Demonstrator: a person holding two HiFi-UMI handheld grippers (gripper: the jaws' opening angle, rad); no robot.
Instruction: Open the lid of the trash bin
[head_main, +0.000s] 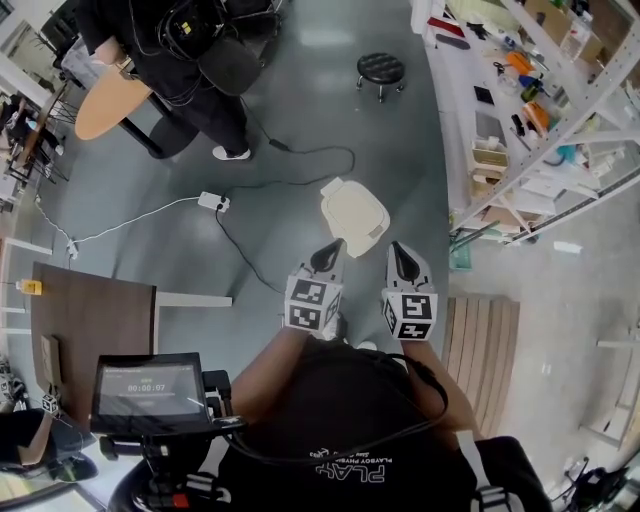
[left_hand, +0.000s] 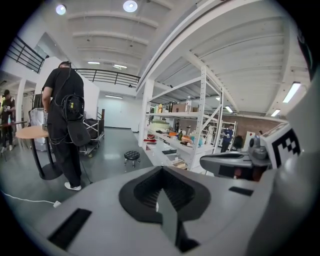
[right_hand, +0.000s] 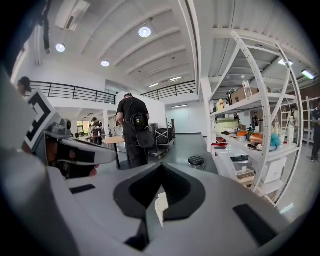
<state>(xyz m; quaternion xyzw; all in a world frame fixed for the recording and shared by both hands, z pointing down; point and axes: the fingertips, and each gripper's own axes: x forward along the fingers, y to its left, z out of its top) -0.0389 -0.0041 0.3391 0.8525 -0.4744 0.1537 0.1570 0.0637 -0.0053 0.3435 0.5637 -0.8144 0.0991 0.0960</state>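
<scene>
Trash bin (head_main: 354, 215) on the floor (head_main: 300, 110), lid (head_main: 362, 224) seemingly down; left gripper (head_main: 327, 256) and right gripper (head_main: 404, 262) hover near, clenched empty.

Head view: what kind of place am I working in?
Probably a workshop or lab hall: loaded white metal shelving racks, a power strip and cable on the grey floor, and a railed mezzanine overhead.

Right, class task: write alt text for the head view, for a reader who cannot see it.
Seen from above, a person holds the left gripper and right gripper side by side, fingers together, pointing at a closed cream trash bin on a grey floor. White shelving runs along the right.
</scene>
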